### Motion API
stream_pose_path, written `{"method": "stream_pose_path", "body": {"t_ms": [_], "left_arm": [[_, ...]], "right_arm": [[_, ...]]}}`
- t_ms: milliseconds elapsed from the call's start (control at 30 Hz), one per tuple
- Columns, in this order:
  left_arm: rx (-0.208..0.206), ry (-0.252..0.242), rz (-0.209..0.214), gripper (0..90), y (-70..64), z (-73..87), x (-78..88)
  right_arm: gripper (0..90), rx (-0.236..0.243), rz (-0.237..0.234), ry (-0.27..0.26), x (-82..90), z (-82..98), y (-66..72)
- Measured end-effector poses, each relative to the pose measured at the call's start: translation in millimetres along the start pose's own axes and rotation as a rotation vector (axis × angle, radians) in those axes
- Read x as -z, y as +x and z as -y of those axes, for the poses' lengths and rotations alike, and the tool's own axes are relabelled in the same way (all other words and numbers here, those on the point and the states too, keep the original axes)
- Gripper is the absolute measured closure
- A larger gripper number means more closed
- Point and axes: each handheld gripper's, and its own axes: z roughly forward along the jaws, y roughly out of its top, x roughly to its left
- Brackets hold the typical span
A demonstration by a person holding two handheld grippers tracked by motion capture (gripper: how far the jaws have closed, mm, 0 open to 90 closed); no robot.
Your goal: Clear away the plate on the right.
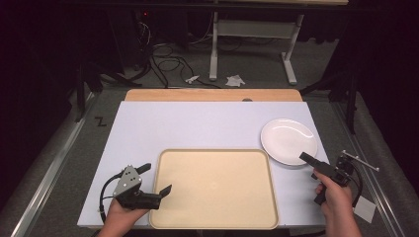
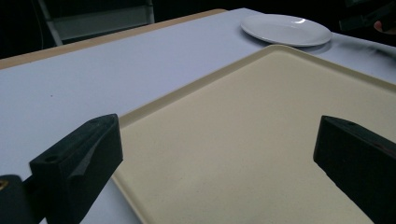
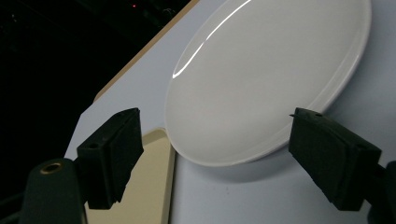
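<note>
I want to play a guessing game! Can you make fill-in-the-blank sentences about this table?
1. The white plate lies on the table, beside the ____ of the tray.
2. The tray has ____ on it.
3. The right tool has its jaws open and points at the ____.
4. The left tool has one jaw over the tray's ____ edge.

Missing words: far right corner; nothing; plate; left

Black "Z" mark (image 1: 100, 121) on floor left of table.
</note>
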Motion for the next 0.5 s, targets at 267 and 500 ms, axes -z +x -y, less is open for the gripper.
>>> {"method": "stream_pose_path", "body": {"t_ms": [267, 500], "left_arm": [[0.000, 0.006, 0.008, 2.3, -0.4, 0.5, -1.2], [-0.002, 0.011, 0.008, 2.5, 0.0, 1.8, -0.7]], "right_arm": [[21.8, -0.053, 0.015, 0.012, -1.1, 1.4, -9.1], [22.7, -0.107, 0.010, 0.018, -4.4, 2.7, -16.1]]}}
